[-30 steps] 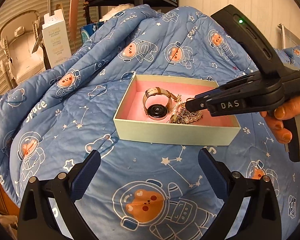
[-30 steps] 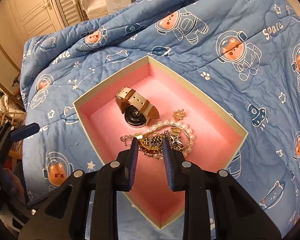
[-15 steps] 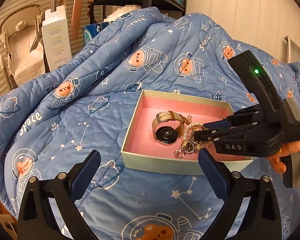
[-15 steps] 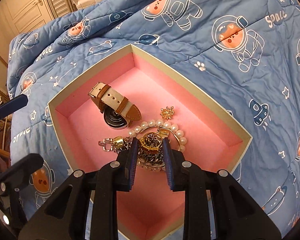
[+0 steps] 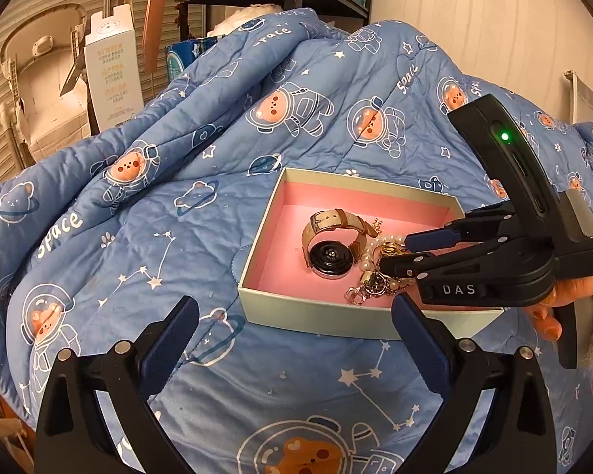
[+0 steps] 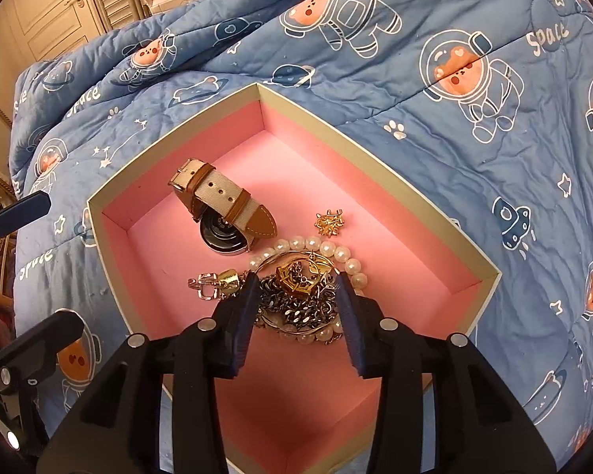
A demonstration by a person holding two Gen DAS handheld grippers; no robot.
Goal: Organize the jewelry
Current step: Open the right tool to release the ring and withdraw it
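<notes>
Pink-lined box [image 6: 375, 181] sitting on a blue space-bear quilt [image 5: 178, 217], holding all the jewelry. Watch [image 6: 225, 213] lying toward the back corner, strap looped over the dial so only part of the face shows. Tiny gold charm [image 6: 329, 223] off on its own, just beside the pearls. Then one tangled heap [image 6: 300, 292]: pearl bracelet, gold piece, silvery chain, a clasp poking out left; honestly can't separate the strands.

Right gripper [image 6: 296, 296] down in the box, jaws opening, heap sitting between them, fingers [image 6: 249, 308] covering its edges, so can't tell if the pads touch it. From the left wrist view, same gripper [image 5: 391, 256] hides the right half of the heap and part of the box wall. Hand [image 5: 549, 312] behind it mostly cut off.

Left gripper [image 5: 296, 335] spread wide, nothing in it, hovering over the quilt near the box's front side.
</notes>
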